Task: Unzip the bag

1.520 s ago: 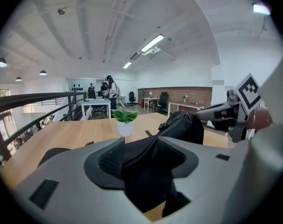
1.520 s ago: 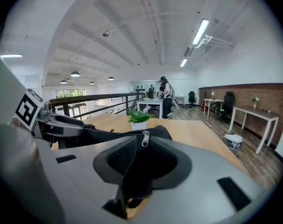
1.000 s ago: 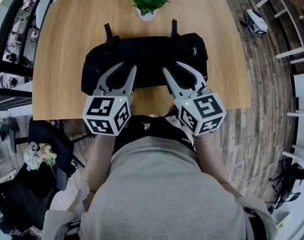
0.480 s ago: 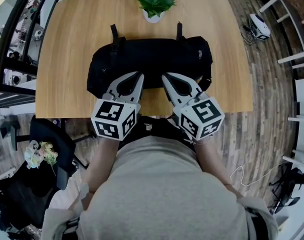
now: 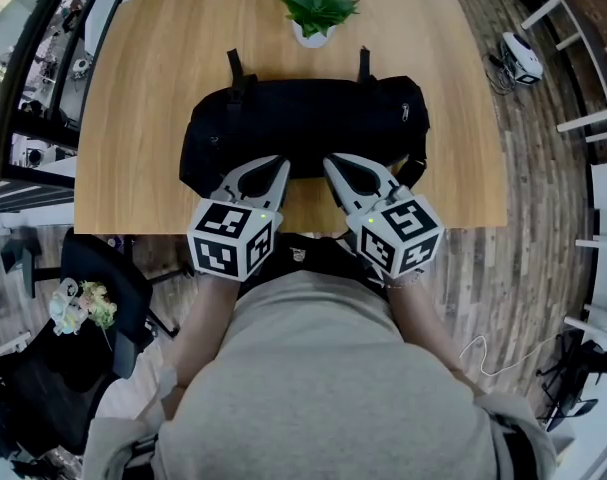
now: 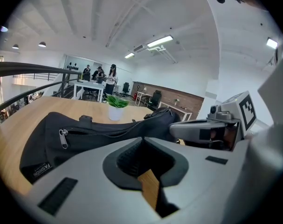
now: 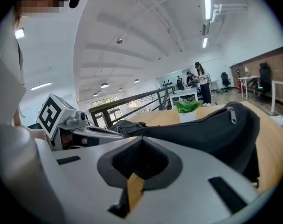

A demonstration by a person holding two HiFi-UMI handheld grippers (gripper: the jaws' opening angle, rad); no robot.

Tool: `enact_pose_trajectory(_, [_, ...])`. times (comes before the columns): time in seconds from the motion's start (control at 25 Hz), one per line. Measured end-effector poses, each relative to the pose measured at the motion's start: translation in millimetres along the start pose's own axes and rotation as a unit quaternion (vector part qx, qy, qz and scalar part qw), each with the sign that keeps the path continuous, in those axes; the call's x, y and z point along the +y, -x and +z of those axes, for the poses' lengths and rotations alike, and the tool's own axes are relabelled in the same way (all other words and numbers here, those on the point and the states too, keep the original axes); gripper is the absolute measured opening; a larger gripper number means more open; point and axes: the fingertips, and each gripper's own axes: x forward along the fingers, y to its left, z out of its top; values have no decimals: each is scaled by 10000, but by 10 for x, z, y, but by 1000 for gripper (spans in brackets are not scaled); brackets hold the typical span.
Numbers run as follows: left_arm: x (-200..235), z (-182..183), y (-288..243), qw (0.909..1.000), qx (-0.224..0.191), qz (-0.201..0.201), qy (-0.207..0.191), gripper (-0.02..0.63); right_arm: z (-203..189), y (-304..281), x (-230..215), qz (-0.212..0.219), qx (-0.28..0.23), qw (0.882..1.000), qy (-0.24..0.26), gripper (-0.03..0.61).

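A black zipped bag (image 5: 303, 118) lies lengthwise across the wooden table (image 5: 153, 58). It has a metal zip pull (image 5: 406, 111) near its right end and another zip pull (image 6: 63, 138) on its left end. My left gripper (image 5: 280, 163) is at the bag's near edge, left of middle. Its jaws are shut with nothing between them, and the tips meet in the left gripper view (image 6: 142, 139). My right gripper (image 5: 333, 161) is beside it, also at the near edge and shut on nothing. The right gripper view shows the bag (image 7: 211, 129) just beyond the tips (image 7: 141, 138).
A small potted plant (image 5: 316, 13) stands at the table's far edge behind the bag. Two straps (image 5: 235, 66) stick out from the bag's far side. A black chair (image 5: 103, 278) stands on the floor at the left, near the person.
Both grippers' jaws have gone from spread to shut, with nothing taken hold of. The tips have drawn back slightly toward the bag's near edge.
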Motion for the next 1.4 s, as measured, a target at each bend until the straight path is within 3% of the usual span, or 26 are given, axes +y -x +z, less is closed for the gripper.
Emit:
enact_pose_trajectory(0.48, [-85, -61, 1, 9999, 83, -67, -9, 20, 2, 49, 49, -27, 48, 9996, 260, 6])
enact_pose_trajectory(1.4, [-215, -158, 81, 9999, 103, -78, -49, 17, -81, 144, 122, -83, 119, 9995, 268, 6])
